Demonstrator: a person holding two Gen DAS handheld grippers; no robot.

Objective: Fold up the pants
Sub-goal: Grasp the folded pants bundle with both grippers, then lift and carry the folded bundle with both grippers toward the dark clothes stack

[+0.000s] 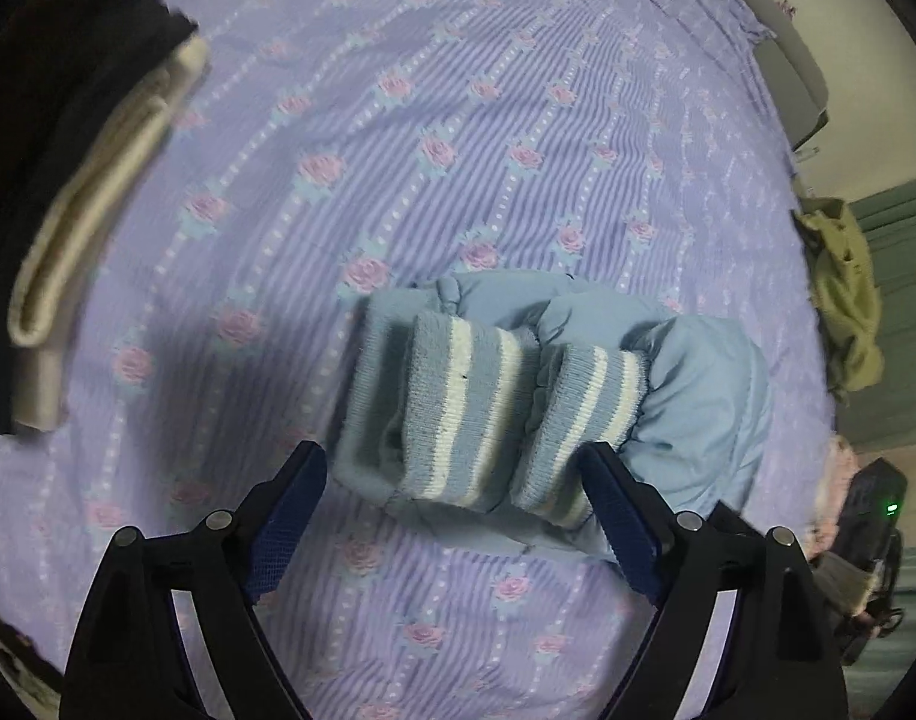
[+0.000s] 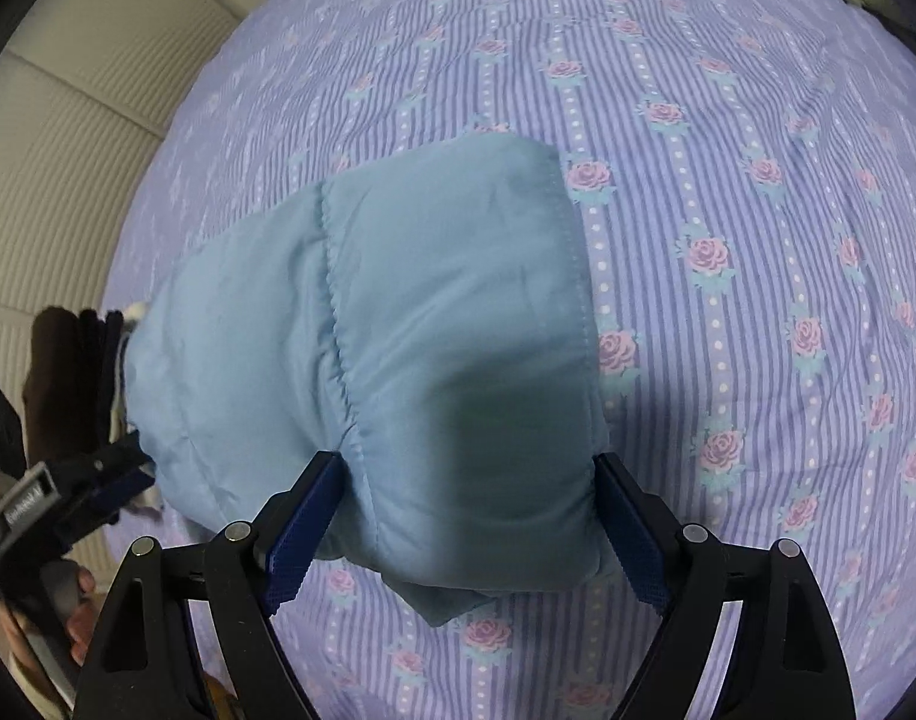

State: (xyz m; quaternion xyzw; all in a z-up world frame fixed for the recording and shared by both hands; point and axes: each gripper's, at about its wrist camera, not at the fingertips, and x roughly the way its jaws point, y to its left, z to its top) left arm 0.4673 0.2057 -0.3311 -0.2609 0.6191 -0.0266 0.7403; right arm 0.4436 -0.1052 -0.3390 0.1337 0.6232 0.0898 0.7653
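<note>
The light blue padded pants [image 1: 692,396] lie folded in a bundle on the floral bedsheet [image 1: 458,120]. Their striped blue-and-white knit cuffs [image 1: 476,402] face my left gripper [image 1: 455,480], which is open with the cuffs between its fingertips. In the right wrist view the pants [image 2: 446,324] fill the centre. My right gripper [image 2: 467,492] is open, its blue pads [image 2: 305,522] on either side of the near folded end. The left gripper [image 2: 98,480] shows at the pants' far left side.
A stack of folded clothes, cream and dark [image 1: 98,192], lies at the left of the bed. An olive garment [image 1: 842,294] hangs at the right edge. A ribbed headboard [image 2: 68,150] borders the bed. A device with a green light [image 1: 878,510] sits at lower right.
</note>
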